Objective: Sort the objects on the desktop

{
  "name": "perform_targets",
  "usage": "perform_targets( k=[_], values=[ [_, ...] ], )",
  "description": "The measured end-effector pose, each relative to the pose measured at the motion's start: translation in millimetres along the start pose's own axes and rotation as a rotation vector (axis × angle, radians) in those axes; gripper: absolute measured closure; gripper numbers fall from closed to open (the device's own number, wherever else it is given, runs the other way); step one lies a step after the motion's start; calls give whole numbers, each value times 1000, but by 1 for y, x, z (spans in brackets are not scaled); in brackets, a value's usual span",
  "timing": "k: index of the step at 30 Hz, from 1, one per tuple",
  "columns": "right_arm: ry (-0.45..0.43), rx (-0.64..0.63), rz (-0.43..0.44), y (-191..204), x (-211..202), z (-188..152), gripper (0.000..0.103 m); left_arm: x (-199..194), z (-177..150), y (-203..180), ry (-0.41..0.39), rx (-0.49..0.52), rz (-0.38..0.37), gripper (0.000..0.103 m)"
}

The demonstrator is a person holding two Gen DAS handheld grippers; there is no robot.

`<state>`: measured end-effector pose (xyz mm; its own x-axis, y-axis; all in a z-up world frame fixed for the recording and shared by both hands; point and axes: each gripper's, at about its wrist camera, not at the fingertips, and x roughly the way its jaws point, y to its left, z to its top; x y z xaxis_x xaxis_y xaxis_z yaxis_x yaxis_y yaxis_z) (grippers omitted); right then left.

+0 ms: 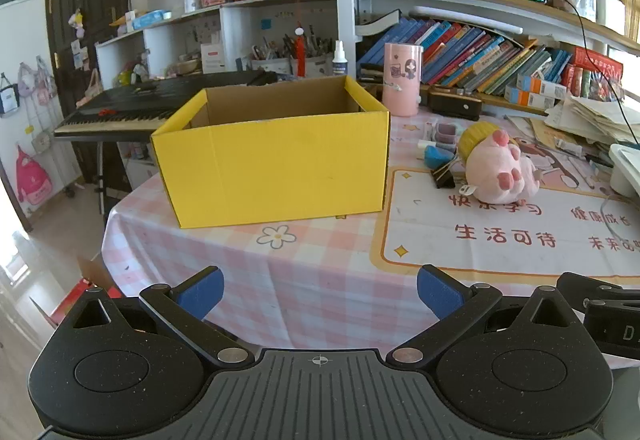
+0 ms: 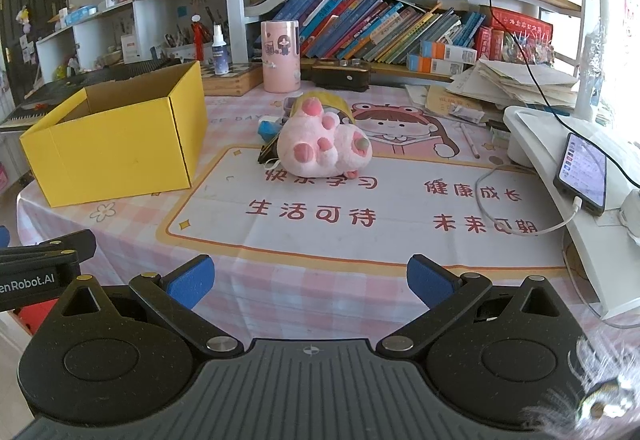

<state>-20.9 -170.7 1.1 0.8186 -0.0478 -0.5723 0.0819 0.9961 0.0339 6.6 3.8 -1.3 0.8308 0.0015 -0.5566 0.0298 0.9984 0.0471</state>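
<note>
The left gripper (image 1: 320,292) is held wide apart above the near edge of the bench (image 1: 320,304), with nothing between its blue pads (image 1: 202,292). The right gripper (image 2: 310,282) is likewise spread wide and empty, just beside the left one, whose black body shows at the left edge of the right wrist view.

A checked pink cloth covers the bench, and a printed mat (image 2: 360,208) with red characters lies on it. An open yellow box (image 1: 276,156) is set on the left part of the bench, upright, and no contents can be seen inside it from either view. To the right of the box, well apart from both grippers, a pink plush toy (image 2: 324,144) lies on the far edge of the mat. A yellow item (image 2: 332,100) is seen behind it, touching it. Small things are clustered just beside the toy on its box side: a black binder clip (image 1: 442,176), a blue object (image 1: 436,156) and a small grey container (image 1: 446,132).

Behind them a pink cup (image 2: 280,56) stands upright, with a spray bottle (image 2: 221,52) to its left. A phone (image 2: 582,172) on a cable rests on a white stand at the right. Shelves of books (image 2: 380,28) fill the back.
</note>
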Motion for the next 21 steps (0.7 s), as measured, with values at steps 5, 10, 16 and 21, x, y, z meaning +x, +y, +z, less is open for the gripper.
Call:
perform_targets(
  k=[5,10,16,21],
  values=[
    [0,-7,5,3,7,-4,0,1,0,0,2,2,-1,0],
    [-1,-4,3,4,5,-3,0,1,0,-1,2,1,-1,0],
    [0,-1,2,4,4,-5,0,2,0,0,6,1,-2,0],
    [0,-1,2,3,4,-4,0,3,0,3,5,-5,-3,0]
  ],
)
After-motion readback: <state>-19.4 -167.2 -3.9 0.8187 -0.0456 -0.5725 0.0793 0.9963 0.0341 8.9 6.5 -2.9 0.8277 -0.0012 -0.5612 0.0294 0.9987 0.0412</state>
